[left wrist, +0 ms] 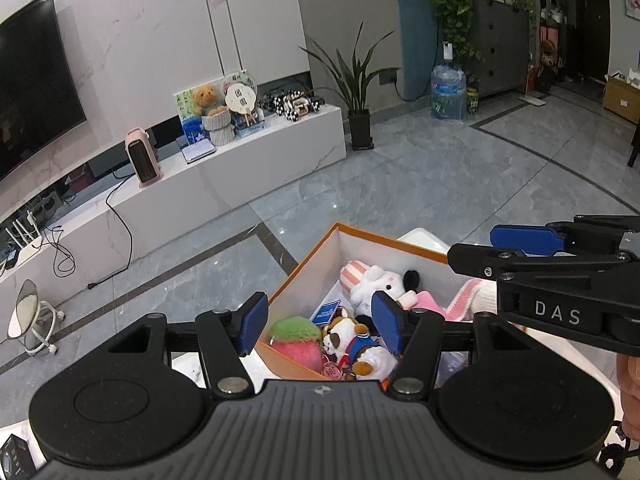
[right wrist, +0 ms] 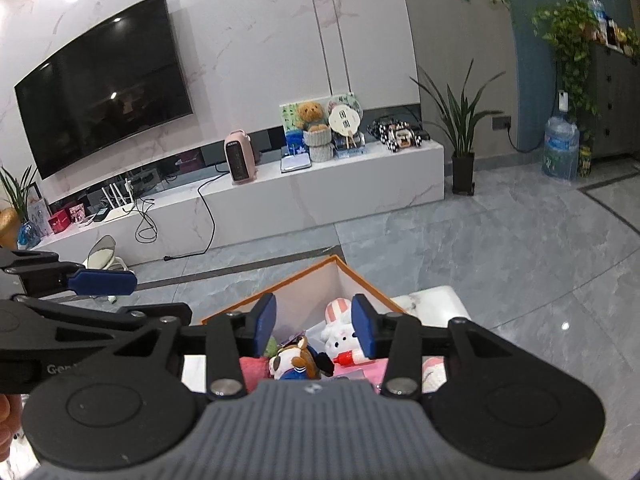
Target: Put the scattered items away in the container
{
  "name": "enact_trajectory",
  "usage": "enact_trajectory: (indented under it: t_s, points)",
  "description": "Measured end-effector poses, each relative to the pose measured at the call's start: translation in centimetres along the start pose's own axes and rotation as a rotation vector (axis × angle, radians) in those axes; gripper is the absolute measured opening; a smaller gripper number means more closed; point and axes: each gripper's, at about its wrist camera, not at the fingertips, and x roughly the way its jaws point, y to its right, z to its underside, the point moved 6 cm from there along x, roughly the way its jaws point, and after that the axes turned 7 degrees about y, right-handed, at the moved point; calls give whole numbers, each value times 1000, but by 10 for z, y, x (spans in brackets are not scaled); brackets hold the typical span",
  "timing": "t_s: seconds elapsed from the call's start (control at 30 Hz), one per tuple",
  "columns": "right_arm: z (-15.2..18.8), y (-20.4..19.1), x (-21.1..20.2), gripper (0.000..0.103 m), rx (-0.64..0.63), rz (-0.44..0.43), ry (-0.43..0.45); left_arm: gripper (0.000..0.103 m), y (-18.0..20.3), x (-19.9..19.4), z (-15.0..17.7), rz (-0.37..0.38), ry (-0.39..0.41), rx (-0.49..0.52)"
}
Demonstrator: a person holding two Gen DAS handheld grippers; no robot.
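We hold the left gripper [left wrist: 318, 326] and right gripper [right wrist: 315, 325] empty, jaws part-open, above the orange-rimmed box [left wrist: 304, 256] of plush toys [left wrist: 356, 344]; lift clear without snagging them.

Ahead of the tongs we saw a grey tiled floor [right wrist: 500, 240] running to a white marble wall [right wrist: 260, 40] with a dark television [right wrist: 104, 80]. Below it stood a long white cabinet [right wrist: 300, 196] carrying a pink heater [right wrist: 239, 158]. Right of that, a potted plant [right wrist: 462, 128] and a water jug [right wrist: 560, 152].
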Motion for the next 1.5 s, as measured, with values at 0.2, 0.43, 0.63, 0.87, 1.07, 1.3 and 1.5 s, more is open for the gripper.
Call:
enact_trajectory:
  t_s: [0.2,0.43,0.63,0.87,1.07,1.3,1.5]
  points:
    - [0,-10,-34,69,-63,39,39,70,3,-32,13,27,41,-36]
    - [19,-14,-65,87,-119,90,54,87,-1,-62,46,66,81,-95]
    - [42,-10,-77,96,-78,124,36,90,2,-71,72,128,85,-113]
    - [57,-9,-68,102,-78,238,-33,91,2,-43,76,61,13,-107]
    - [71,-3,-46,102,-48,300,-158,91,-1,-8,82,14,-78,-109]
    - [90,0,-25,102,-43,331,-249,91,3,18,106,22,-169,-118]
    - [103,-9,-17,102,-89,349,-302,91,3,29,131,32,-224,-132]
